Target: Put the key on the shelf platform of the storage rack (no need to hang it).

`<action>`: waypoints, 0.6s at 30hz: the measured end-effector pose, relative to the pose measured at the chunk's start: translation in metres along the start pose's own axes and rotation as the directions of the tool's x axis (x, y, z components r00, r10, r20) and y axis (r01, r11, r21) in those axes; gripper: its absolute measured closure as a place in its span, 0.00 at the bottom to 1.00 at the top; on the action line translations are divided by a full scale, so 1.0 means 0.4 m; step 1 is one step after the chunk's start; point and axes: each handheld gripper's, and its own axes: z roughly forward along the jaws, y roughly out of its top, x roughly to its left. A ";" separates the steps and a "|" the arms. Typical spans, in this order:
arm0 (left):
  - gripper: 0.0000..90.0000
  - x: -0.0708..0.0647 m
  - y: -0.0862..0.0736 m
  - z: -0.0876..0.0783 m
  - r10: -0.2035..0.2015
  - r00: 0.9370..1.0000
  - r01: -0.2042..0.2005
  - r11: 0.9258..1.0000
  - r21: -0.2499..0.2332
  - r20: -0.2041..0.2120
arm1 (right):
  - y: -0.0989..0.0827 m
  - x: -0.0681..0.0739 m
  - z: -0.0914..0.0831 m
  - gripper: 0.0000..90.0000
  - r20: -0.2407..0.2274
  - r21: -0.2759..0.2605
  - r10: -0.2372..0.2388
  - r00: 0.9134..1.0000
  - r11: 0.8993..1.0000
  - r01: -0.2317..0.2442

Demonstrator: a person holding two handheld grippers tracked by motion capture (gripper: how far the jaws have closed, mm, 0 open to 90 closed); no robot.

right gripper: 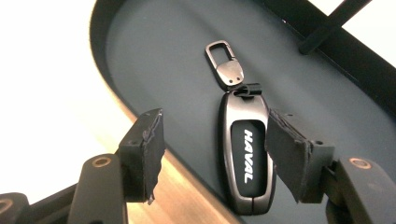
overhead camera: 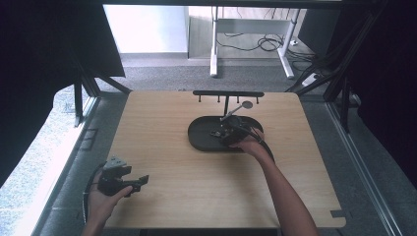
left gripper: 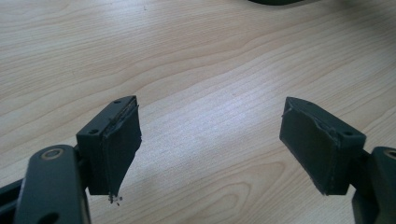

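Observation:
A dark metal key fob (right gripper: 245, 158) marked HAVAL, with a clip (right gripper: 225, 65) at its far end, lies flat in a black oval tray (right gripper: 154, 56). My right gripper (right gripper: 212, 140) hangs open just above it, and the fob lies nearer the right-hand pad than the left. From above, the right gripper (overhead camera: 223, 132) sits over the tray (overhead camera: 196, 140) in the middle of the table. My left gripper (left gripper: 210, 121) is open with nothing between its jaws, over bare wood. It rests at the table's near left corner (overhead camera: 140, 181).
A black rack with small hooks (overhead camera: 227, 93) stands on a post at the tray's far side, near the table's back edge. Its post (right gripper: 327, 28) rises beyond the fob. The wooden table (overhead camera: 162, 128) ends close behind the left hand.

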 end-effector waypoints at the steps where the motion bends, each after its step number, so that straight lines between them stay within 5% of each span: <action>1: 0.23 -0.001 0.000 0.000 0.001 1.000 -0.001 1.000 0.000 0.001 | -0.003 0.002 -0.004 0.43 -0.003 -0.003 -0.003 1.000 1.000 0.003; 18: 0.23 -0.010 0.001 0.009 0.013 1.000 -0.013 1.000 0.014 0.002 | -0.097 0.042 -0.072 0.45 -0.057 -0.067 -0.011 0.998 0.998 0.008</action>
